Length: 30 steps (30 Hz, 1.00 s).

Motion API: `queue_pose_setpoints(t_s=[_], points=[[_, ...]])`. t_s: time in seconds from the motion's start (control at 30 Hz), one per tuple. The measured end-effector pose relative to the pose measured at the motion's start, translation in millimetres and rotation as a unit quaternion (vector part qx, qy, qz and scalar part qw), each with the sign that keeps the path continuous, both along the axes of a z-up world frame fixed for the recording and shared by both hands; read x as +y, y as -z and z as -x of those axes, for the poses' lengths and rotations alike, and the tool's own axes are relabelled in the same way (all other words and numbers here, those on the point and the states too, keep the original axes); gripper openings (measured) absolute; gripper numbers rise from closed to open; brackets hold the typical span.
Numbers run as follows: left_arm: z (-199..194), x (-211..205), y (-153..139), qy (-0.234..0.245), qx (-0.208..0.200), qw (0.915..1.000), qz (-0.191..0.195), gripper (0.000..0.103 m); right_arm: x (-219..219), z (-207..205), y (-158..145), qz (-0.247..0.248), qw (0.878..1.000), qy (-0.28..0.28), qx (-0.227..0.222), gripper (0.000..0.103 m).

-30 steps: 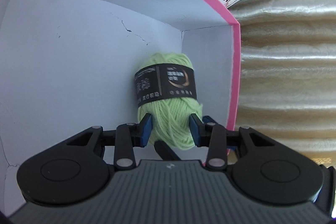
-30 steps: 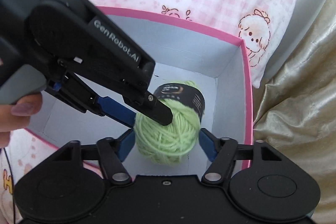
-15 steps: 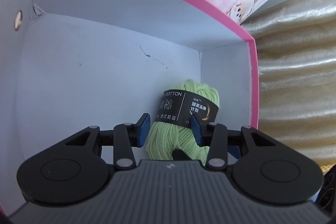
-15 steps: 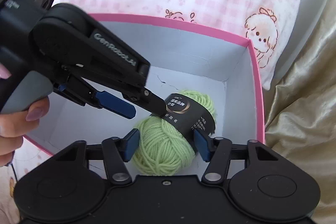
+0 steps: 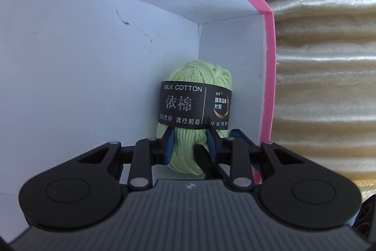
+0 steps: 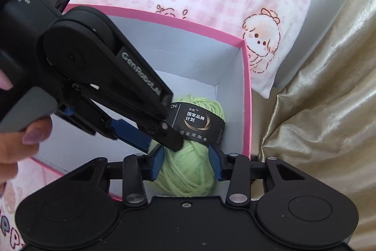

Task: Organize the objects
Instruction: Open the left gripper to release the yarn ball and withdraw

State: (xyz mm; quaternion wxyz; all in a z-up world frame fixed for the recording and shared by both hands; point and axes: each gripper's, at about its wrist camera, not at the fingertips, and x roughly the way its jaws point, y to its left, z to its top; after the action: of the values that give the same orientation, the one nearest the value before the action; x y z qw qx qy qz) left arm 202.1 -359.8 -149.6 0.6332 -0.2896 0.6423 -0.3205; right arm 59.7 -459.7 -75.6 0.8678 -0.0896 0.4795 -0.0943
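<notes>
- green yarn ball (image 5: 195,124) with a black "MILK COTTON" label (image 5: 195,108) sits in the far corner of the pink-edged white box (image 5: 94,62)
- left gripper (image 5: 190,145) has just been closing, blue pads squeezing the yarn's lower end
- ribbed golden fabric (image 5: 326,86) outside on the right

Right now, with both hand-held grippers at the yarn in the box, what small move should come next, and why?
Probably lift the yarn with the right hand-held gripper alone. Its jaws have just closed onto it, inside the box. The left hand-held gripper pinches it too and should let go first.
</notes>
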Motion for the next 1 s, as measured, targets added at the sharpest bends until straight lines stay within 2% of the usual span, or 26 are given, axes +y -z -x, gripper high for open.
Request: queue_pose_setpoints(t_s=[0.1,0.17,0.27,0.4,0.5,0.67,0.8,1.0], points=[[-3,-2,-7,0.012,-0.001,0.9997,-0.020,0.029,1,-1,1,0.001,1.000,0.012,-0.003,0.046],[-1,3,-21,0.020,-0.029,0.9984,-0.044,0.031,9,6,-6,-0.010,1.000,0.011,-0.015,0.047],[14,12,-45,0.031,-0.070,0.9932,-0.088,0.041,14,19,-16,-0.058,0.997,0.002,-0.053,0.047],[27,36,-77,0.050,-0.087,0.9922,-0.073,0.042,23,30,-27,-0.102,0.991,0.022,-0.086,0.048],[39,63,-104,0.045,-0.119,0.9878,-0.090,0.043,38,38,-40,-0.117,0.987,0.022,-0.107,0.048],[60,119,-148,0.029,-0.160,0.9801,-0.114,0.044,78,51,-72,-0.119,0.985,-0.023,-0.125,0.051],[72,168,-181,0.003,-0.183,0.9757,-0.121,0.045,106,61,-96,-0.146,0.978,-0.060,-0.135,0.053],[98,230,-209,-0.033,-0.214,0.9663,-0.140,0.048,144,65,-117,-0.185,0.967,-0.117,-0.133,0.053]])
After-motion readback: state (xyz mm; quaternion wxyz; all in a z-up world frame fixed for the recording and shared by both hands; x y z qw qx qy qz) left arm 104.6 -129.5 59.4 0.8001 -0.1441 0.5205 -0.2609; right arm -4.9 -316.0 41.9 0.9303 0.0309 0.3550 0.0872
